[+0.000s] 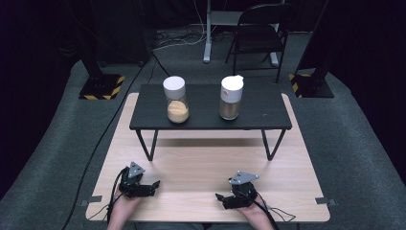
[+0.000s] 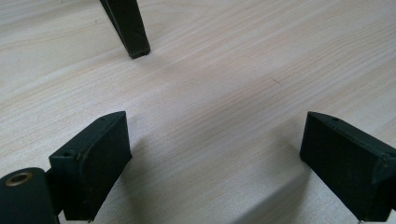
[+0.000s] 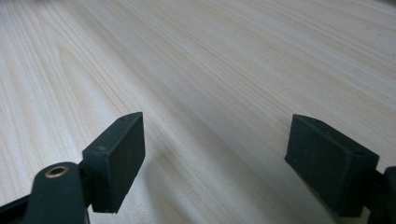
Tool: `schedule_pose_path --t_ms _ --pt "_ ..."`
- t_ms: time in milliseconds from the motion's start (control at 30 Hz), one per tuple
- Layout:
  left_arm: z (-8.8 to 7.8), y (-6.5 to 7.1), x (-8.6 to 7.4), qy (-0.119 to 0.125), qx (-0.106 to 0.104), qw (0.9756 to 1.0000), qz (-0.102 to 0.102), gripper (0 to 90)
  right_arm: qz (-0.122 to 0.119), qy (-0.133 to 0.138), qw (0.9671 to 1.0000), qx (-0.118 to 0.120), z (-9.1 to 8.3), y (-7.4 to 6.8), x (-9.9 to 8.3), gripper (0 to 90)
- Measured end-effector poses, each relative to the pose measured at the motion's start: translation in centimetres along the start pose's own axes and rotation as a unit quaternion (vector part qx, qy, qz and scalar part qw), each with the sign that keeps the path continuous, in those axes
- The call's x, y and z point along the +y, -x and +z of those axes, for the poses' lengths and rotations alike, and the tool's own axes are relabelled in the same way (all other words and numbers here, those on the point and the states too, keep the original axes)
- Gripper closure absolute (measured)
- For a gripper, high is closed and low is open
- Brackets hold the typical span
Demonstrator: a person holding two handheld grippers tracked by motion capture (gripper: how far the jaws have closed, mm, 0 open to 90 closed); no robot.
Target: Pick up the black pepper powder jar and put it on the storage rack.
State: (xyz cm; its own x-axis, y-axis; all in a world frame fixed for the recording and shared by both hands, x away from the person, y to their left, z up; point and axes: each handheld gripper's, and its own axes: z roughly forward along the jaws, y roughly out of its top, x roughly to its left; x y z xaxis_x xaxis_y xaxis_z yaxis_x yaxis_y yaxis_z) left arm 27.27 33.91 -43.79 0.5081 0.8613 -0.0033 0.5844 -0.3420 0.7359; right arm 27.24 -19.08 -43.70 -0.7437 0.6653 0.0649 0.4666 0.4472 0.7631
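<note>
left gripper [image 1: 154,184]: resting in front of the shelf [image 1: 258,112] on the table [image 1: 191,163], jaws wide apart, nothing between them; likely a ready pose.
left jar [image 1: 176,100]: upright on the shelf, out of reach for now.
right jar [image 1: 231,97]: upright beside it, apart.
right gripper [image 1: 219,198]: in front of the shelf, jaws apart, empty.

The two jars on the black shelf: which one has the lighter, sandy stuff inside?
The left jar, with the round white lid. Its filling is pale orange-tan; the right jar holds darker brown stuff.
</note>
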Motion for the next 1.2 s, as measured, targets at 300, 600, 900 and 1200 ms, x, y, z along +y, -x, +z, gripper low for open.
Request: schedule_pose_path --t_ms 300,600,900,1200 --pt "0.0 0.0 0.0 0.0 0.0 1.0 0.0 8.1 -0.016 -0.005 0.9998 -0.011 0.1 -0.7 0.1 17.9" --pt "0.0 0.0 0.0 0.0 0.0 1.0 0.0 8.1 -0.028 -0.009 0.9994 -0.02 0.2 -1.2 0.3 17.7" --pt "0.0 0.0 0.0 0.0 0.0 1.0 0.0 8.1 -0.031 -0.011 0.9992 -0.021 0.3 -1.3 0.3 17.4" --pt "0.0 0.0 0.0 0.0 0.0 1.0 0.0 8.1 -0.031 -0.011 0.9992 -0.021 0.3 -1.3 0.3 17.3"
